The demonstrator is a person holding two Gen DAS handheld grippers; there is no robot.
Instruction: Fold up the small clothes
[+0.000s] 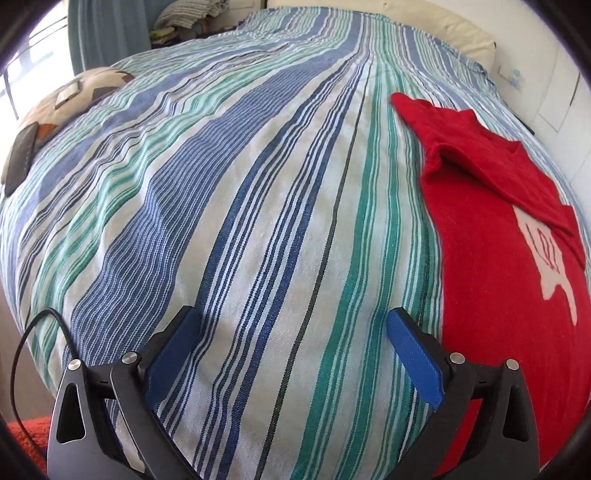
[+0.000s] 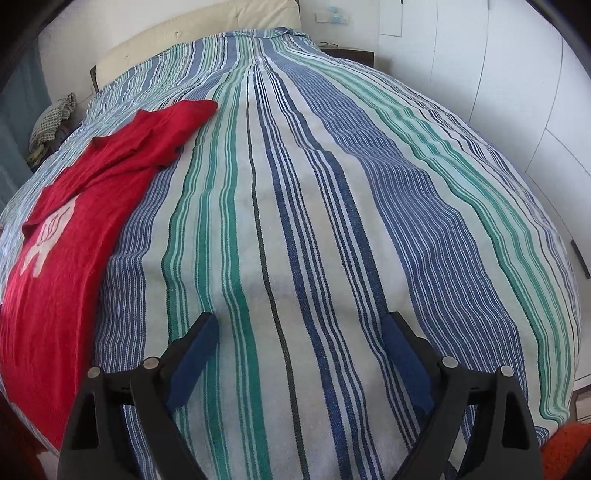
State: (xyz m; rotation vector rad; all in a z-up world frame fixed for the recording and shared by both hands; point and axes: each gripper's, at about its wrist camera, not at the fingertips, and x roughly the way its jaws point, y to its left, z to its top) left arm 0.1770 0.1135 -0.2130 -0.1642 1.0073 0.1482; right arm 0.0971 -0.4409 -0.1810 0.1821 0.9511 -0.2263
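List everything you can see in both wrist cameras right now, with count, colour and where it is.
Red T-shirt: one, red with white print, lying on the bed between the grippers, one sleeve folded over.
Striped bedspread: one, blue, green and white, covering the bed.
Headboard: one, cream, far end.
Patterned cushion: one, beige and brown, far left edge.
Checked cloth: one, grey-white, bundled beside the bed.
Left gripper: open, blue pads, over bare bedspread.
Right gripper: open, blue pads, over bare bedspread.

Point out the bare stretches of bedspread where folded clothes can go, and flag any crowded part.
Bare striped bedspread lies between the red shirt and the patterned pillow, under the open left gripper. More runs from the shirt to the wardrobe-side edge, under the open right gripper. Crowded: the shirt's strip and the pillow corner with a dark flat object.
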